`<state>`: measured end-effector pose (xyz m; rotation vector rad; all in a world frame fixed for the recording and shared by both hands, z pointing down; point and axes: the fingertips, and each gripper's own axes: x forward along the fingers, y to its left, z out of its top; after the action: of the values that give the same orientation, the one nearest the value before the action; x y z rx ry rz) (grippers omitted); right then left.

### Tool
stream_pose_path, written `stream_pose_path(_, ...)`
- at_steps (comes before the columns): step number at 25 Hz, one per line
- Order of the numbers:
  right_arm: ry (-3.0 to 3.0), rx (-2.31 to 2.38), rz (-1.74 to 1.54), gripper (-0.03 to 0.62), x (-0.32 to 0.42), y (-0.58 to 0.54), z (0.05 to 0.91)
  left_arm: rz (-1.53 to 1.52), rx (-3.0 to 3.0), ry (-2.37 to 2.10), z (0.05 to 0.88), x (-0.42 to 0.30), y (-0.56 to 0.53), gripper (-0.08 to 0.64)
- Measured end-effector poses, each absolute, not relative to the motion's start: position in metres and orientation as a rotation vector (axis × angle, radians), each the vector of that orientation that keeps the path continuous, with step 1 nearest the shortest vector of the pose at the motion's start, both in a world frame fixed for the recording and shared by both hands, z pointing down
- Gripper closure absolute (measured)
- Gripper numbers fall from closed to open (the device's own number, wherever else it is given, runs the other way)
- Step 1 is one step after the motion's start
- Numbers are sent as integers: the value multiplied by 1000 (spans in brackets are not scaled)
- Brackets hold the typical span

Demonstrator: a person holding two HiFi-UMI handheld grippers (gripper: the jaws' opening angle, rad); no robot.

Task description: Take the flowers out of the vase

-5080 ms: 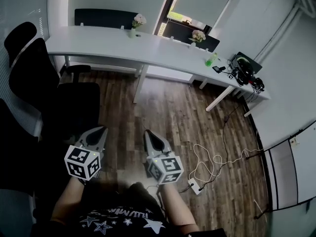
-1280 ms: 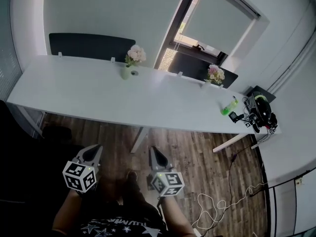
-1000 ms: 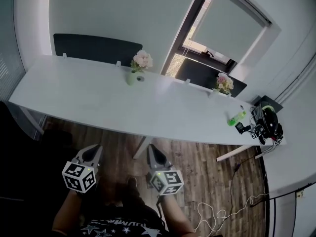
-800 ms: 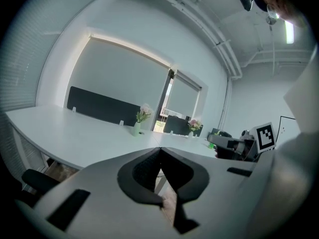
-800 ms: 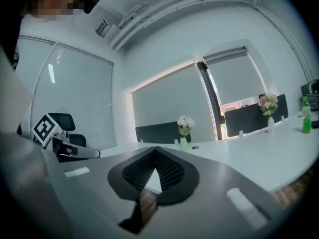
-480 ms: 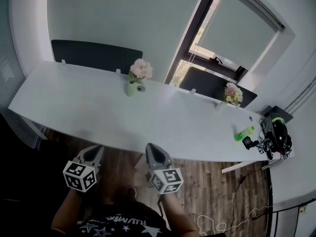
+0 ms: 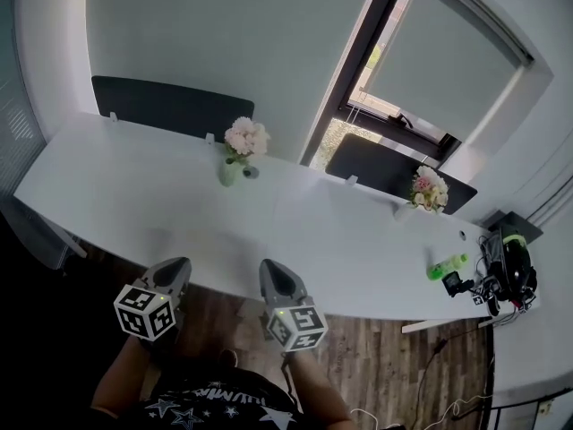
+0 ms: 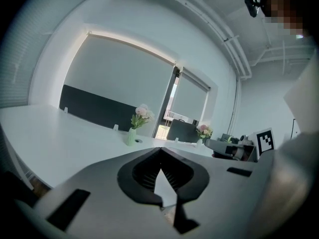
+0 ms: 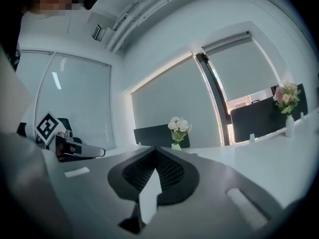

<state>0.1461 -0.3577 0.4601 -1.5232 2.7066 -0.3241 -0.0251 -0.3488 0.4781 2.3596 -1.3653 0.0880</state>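
Head view: long white desk [image 7: 125, 195], window [image 7: 430, 70] right of the vase [image 7: 230, 172]; flowers [image 7: 246, 137] stand in it. Left gripper [image 7: 176, 266] and right gripper [image 7: 269, 270] well short of vase.
Left gripper view: jaws together, empty.
Right gripper view: jaws together, empty, vase ahead.

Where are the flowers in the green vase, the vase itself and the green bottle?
flowers [image 7: 246, 137], head view, on the pink blooms.
green vase [image 7: 228, 172], head view, on its body.
green bottle [image 7: 445, 267], head view, on its middle.
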Motion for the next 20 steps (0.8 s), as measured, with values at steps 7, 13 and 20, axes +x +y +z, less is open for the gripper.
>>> stream_pose_path(7,2730,-1453,-394,589,150,-370,473,115,2346,-1384,479,-6,-362,552)
stream_pose_path(13,2702,-1452,-470,591,159,-380,489,100,2345,-1423,474,-2,-376,552)
stream_pose_path(20,2671,-1493,-487,589,164,-399,492,115,2352,-1389,487,-3,-399,552)
